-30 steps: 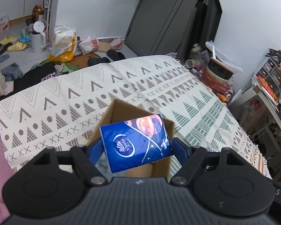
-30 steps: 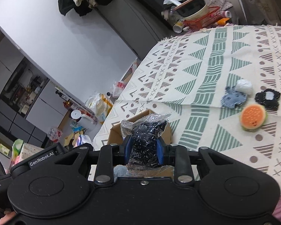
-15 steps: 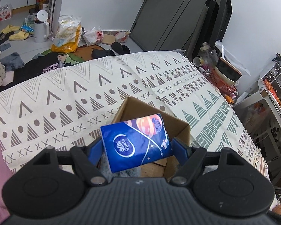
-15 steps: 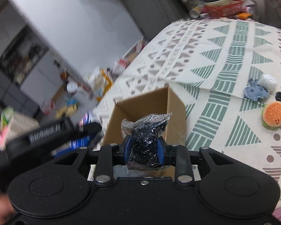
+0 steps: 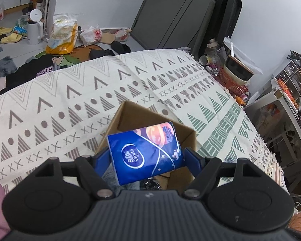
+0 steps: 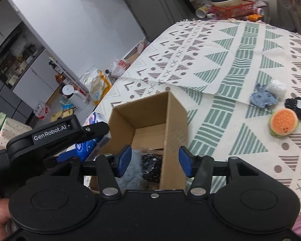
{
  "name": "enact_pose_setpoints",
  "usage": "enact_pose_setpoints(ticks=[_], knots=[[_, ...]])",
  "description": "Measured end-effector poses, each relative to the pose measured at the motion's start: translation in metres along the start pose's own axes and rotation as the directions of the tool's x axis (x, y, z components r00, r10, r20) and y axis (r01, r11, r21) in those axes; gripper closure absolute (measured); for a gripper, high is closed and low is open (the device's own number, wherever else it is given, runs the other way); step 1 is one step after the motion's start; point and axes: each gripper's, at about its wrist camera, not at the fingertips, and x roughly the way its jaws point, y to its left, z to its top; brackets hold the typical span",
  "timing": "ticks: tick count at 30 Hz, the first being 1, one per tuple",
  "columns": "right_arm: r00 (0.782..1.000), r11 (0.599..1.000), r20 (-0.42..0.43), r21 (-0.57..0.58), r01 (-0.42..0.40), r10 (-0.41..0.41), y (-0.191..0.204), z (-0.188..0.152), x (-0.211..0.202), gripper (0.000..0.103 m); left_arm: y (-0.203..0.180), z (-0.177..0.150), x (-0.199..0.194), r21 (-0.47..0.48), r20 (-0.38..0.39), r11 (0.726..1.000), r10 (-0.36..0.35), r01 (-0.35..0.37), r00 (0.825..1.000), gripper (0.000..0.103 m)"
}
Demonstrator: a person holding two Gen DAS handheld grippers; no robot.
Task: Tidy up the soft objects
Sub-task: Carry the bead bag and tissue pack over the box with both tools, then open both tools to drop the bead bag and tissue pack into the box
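Observation:
My left gripper is shut on a blue Vinda tissue pack and holds it just above the open cardboard box. My right gripper is open above the same box. A black item in clear plastic wrap lies inside the box beside a grey fluffy thing. The left gripper with its tissue pack shows at the box's left side in the right wrist view.
On the patterned bedspread lie a burger plush, a blue fabric piece, a white wad and a black patch. Cluttered floor lies beyond the bed. A red basket with bowls stands at the far side.
My right gripper opened and let the wrapped black item drop into the box. My left gripper with the tissue pack moved closer over the box.

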Motion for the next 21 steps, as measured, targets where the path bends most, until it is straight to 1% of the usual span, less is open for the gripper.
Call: enact_pose_setpoints(ticks=[3, 6, 9, 12, 17, 18, 21], knots=[[1.000, 1.000, 0.010, 0.006, 0.012, -0.012, -0.007, 0.001, -0.006, 0.051, -0.006, 0.004, -0.002, 0.005, 0.027, 1.000, 0.010, -0.011, 1.000, 0.026], [1.000, 1.000, 0.019, 0.007, 0.012, -0.012, -0.014, 0.002, -0.011, 0.051, -0.012, 0.006, -0.006, 0.032, 0.064, 0.999, 0.020, -0.022, 0.998, 0.022], [1.000, 1.000, 0.025, 0.013, 0.010, -0.010, -0.021, 0.002, -0.016, 0.051, -0.014, 0.007, -0.009, 0.026, 0.070, 0.998, 0.051, -0.053, 0.996, 0.018], [1.000, 1.000, 0.029, 0.028, 0.006, -0.006, -0.028, 0.002, -0.021, 0.051, -0.017, 0.006, -0.011, 0.024, 0.074, 0.997, 0.073, -0.075, 0.995, 0.018], [1.000, 0.999, 0.029, 0.038, 0.004, -0.005, -0.041, 0.000, -0.028, 0.051, -0.027, 0.000, -0.016, 0.036, 0.078, 0.996, 0.083, -0.086, 0.994, 0.017], [1.000, 0.999, 0.030, 0.039, 0.004, -0.005, -0.043, 0.000, -0.030, 0.050, -0.030, -0.003, -0.017, 0.041, 0.078, 0.995, 0.083, -0.086, 0.994, 0.017], [0.999, 0.999, 0.043, 0.041, 0.010, -0.012, -0.052, 0.000, -0.036, 0.043, -0.039, -0.009, -0.017, 0.059, 0.072, 0.994, 0.087, -0.091, 0.994, 0.017]])
